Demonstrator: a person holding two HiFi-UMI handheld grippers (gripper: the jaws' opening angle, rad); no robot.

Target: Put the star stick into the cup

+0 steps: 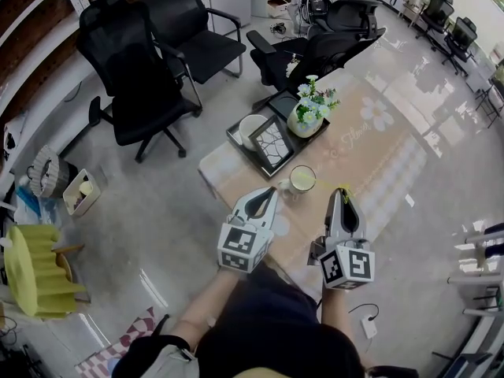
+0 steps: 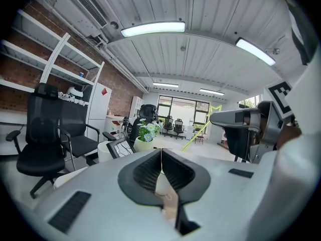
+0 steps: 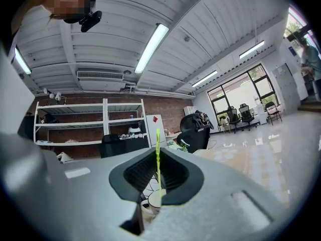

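Star stick (image 3: 157,157) pinched in right gripper (image 1: 339,194) near cup (image 1: 302,179) (left gripper (image 1: 270,193) closed, empty); best swing its free end over the rim, lower, then release.

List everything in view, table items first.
table: one, beige floral cloth, centre
cup: one, white, near table edge, ahead of both grippers
star stick: one, yellow-green, between the right jaws
tray: one, black, behind the cup
framed picture: one, black frame, on tray
flower vase: one, cream, on tray
pot: one, white, on tray
office chairs: at least four, black, on the floor beyond the table
left hand-held gripper: one, grey, shut, empty
right hand-held gripper: one, grey, shut on the stick
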